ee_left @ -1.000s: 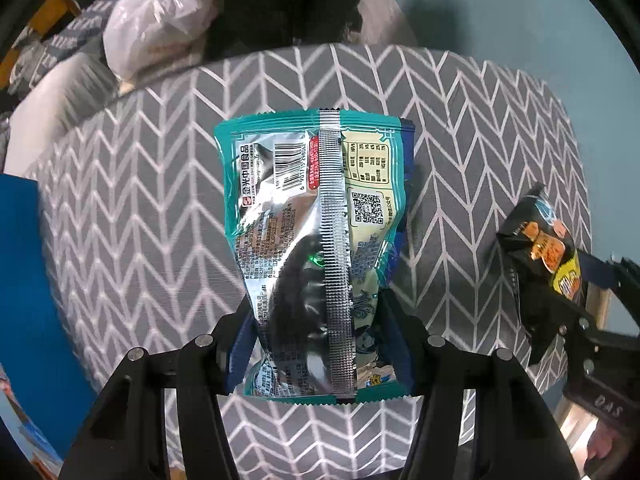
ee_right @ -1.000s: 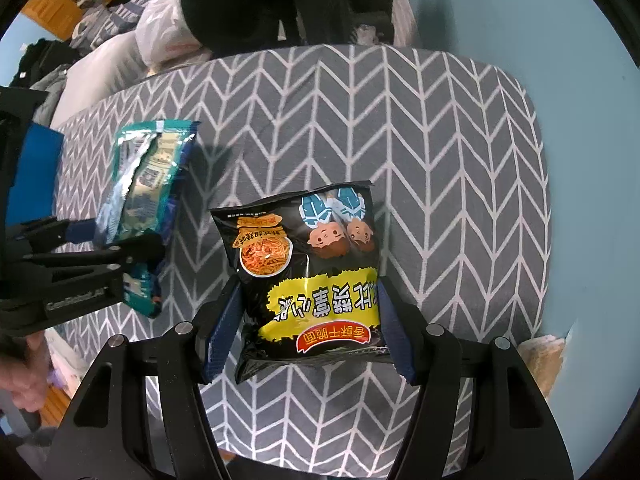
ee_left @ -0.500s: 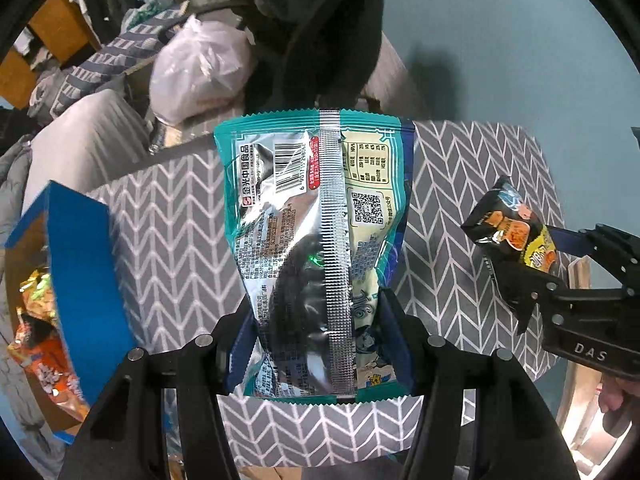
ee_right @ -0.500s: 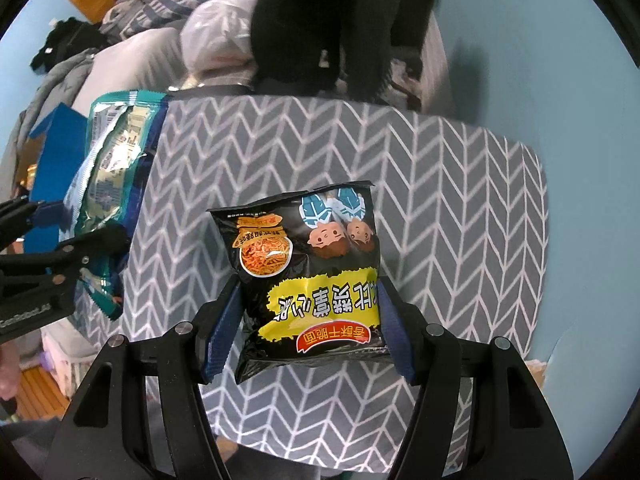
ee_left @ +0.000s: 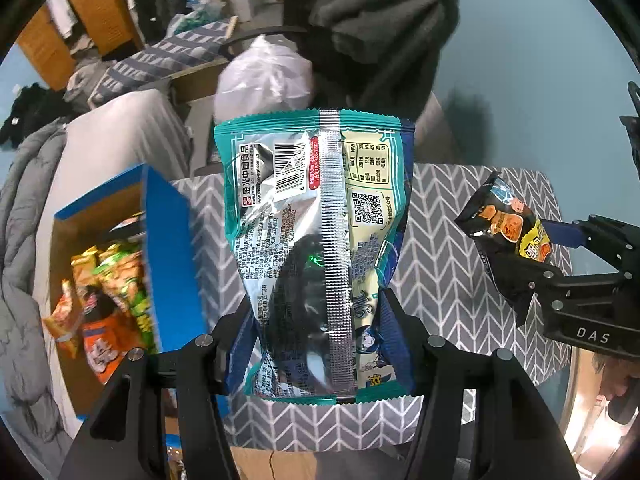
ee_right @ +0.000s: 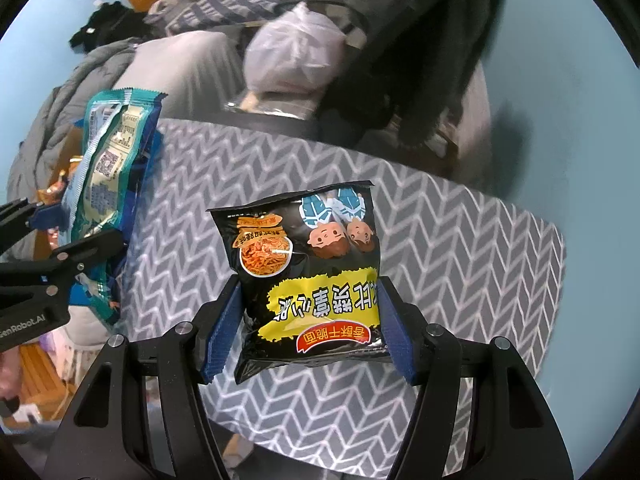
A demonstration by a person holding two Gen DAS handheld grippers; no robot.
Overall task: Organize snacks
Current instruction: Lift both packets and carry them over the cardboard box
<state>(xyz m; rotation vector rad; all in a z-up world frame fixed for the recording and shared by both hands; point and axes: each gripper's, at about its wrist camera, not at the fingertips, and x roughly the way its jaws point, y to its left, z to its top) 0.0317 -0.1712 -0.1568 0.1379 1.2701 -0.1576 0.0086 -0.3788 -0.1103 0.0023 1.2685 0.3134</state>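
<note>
My left gripper [ee_left: 316,320] is shut on a teal and silver snack bag [ee_left: 316,216], held upright above the grey chevron table [ee_left: 440,280]; the bag also shows at the left of the right wrist view [ee_right: 108,168]. My right gripper [ee_right: 310,320] is shut on a black and yellow noodle snack bag [ee_right: 308,272], held above the table [ee_right: 460,260]; it appears at the right of the left wrist view [ee_left: 508,240]. A blue box [ee_left: 168,248] with several snack packs [ee_left: 112,300] inside stands at the table's left.
Behind the table are a white plastic bag [ee_left: 264,76], dark clothing on a chair [ee_left: 384,32] and grey bedding [ee_left: 120,132]. A blue wall [ee_right: 560,80] is at the right. Wooden furniture [ee_left: 92,4] stands far back.
Both grippers have risen with their bags, so the table sits lower in view. The left gripper has swung toward the blue box, which now shows its snacks.
</note>
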